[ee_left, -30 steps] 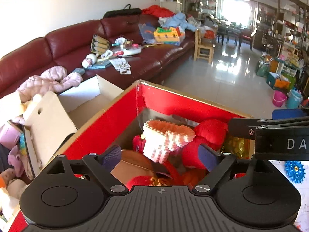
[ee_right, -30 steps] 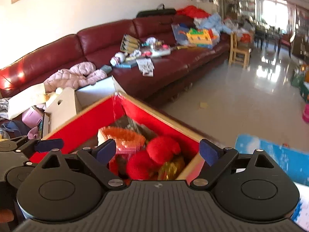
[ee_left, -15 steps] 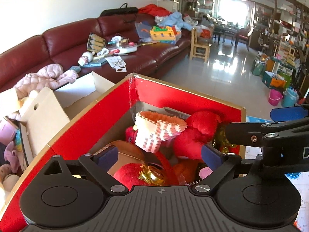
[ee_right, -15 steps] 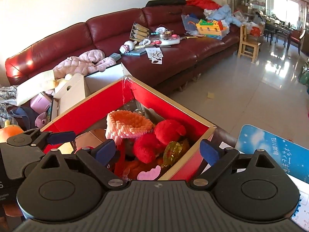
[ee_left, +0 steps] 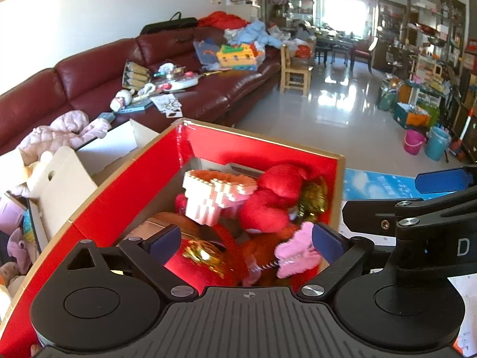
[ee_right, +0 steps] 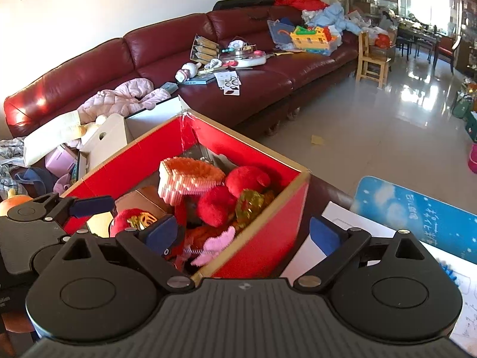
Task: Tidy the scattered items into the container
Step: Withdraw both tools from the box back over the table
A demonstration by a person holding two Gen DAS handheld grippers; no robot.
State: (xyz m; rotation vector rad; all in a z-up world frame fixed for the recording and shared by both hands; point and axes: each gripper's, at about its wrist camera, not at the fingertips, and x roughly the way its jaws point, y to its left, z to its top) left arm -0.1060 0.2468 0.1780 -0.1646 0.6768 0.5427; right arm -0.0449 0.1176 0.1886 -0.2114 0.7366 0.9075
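Note:
A cardboard box (ee_left: 119, 197) with a red lining (ee_right: 262, 238) holds a white-and-orange brick model (ee_left: 217, 197), red plush toys (ee_left: 274, 197), a gold ornament (ee_left: 313, 200) and a pink fluffy piece (ee_left: 295, 253). My left gripper (ee_left: 246, 244) hovers open over the box's near end. The pink piece lies in the box just beside its right finger, not pinched. My right gripper (ee_right: 243, 234) is open and empty above the box's near right corner. In that view the pink piece (ee_right: 214, 247) lies below, and the left gripper's finger (ee_right: 92, 204) shows at the left.
A blue printed board (ee_right: 417, 217) and white paper (ee_right: 342, 220) lie right of the box. A white cardboard box (ee_left: 59, 185) stands to the left. The dark red sofa (ee_left: 179, 89) behind is strewn with toys and clothes. A wooden chair (ee_left: 295, 68) and buckets (ee_left: 414, 141) stand on the tiled floor.
Both grippers have drawn back from the box, so more of its inside shows. The pink fluffy piece has come into view among the toys. Both pairs of jaws stay apart.

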